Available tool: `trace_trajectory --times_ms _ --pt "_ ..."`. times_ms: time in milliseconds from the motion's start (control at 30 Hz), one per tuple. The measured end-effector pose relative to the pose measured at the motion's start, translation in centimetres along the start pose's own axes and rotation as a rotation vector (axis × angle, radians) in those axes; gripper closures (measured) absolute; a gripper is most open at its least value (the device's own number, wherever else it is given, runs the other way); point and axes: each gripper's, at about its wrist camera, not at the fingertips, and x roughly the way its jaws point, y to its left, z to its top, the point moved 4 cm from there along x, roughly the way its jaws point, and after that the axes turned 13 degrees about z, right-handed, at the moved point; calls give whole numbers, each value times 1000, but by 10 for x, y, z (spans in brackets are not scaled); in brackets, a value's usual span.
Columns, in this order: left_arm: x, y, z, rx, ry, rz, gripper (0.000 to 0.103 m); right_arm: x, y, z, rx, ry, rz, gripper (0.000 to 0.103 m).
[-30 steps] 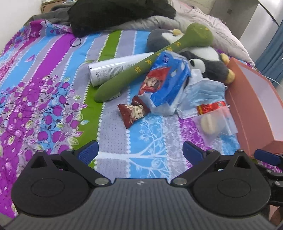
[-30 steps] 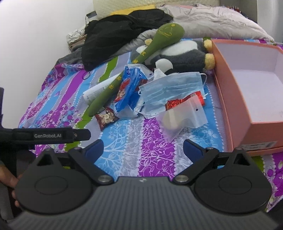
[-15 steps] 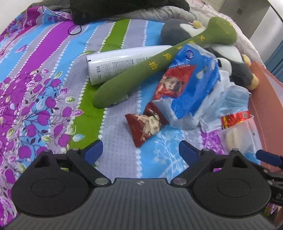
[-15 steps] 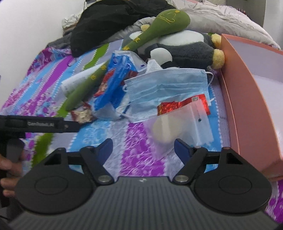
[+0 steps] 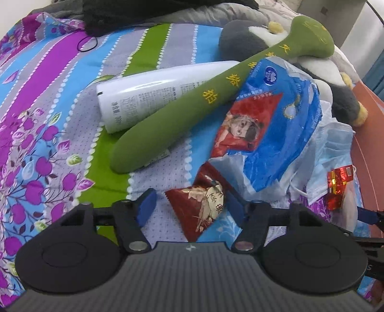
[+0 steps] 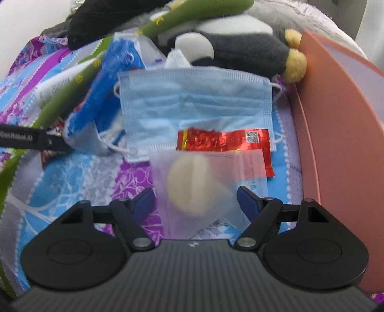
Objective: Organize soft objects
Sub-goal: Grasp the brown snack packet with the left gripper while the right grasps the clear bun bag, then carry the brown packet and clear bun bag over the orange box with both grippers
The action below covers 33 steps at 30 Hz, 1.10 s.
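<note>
left gripper (image 5: 190, 207) closing around brown snack packet (image 5: 204, 207), right gripper (image 6: 195, 204) around clear pouch (image 6: 206, 189); neither gripped; slippery film may slide out.

bedspread (image 5: 48, 100): striped, floral | black garment (image 6: 100, 16): far edge

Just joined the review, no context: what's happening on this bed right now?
A person is sorting clutter on a bed with two handheld grippers. The left gripper straddles a dark red snack packet, its jaws closing around it. The right gripper straddles a clear zip bag holding a pale round item, jaws also closing. Neither has clamped yet. A blue face mask, green plush club and penguin plush lie behind; an open pink box sits at the right.
</note>
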Motion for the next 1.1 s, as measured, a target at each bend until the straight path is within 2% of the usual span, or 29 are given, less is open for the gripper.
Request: trace_trajectory --times_ms 67,167,200,333,733,1100 --pt "-1 -4 0 12 -3 -15 50 -1 -2 -1 1 -2 -8 36" --pt "-5 -9 -2 19 -6 -24 61 -5 -5 0 14 -7 -18 53" --pt "-6 -10 -3 18 -9 -23 61 -7 -5 0 21 -9 -18 63" --pt "-15 -10 -8 -6 -14 -33 63 -16 -8 2 44 -23 -13 75" --pt "-67 -4 -37 -51 -39 -51 63 -63 4 -12 84 -78 15 78" --pt "-130 -18 -61 -47 -97 -120 63 -116 21 -39 116 -126 29 78"
